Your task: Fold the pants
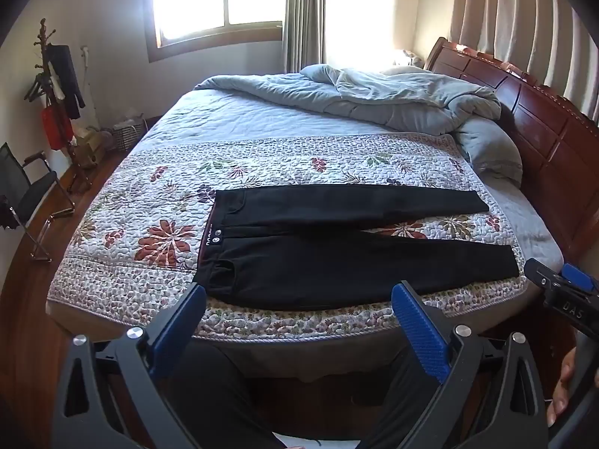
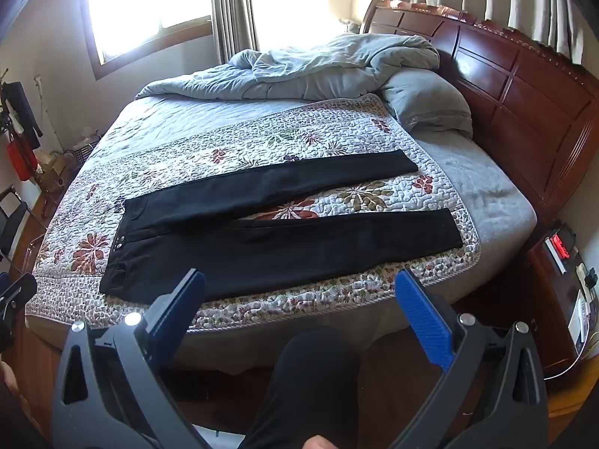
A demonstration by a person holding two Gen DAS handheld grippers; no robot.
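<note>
A: Black pants (image 1: 337, 250) lie flat on the flowered quilt (image 1: 149, 202), waistband away from the headboard (image 1: 543, 112), 2 legs spread toward it.

B: They look soft and limp, with some weight. They'll sag unless pinched at an edge.

A: Best holds, I'd say: the near waistband corner and the near leg's hem.

B: Left gripper (image 1: 299, 312) and right gripper (image 2: 299, 299) hover off the bed, fingers spread wide, grasping nothing.
</note>
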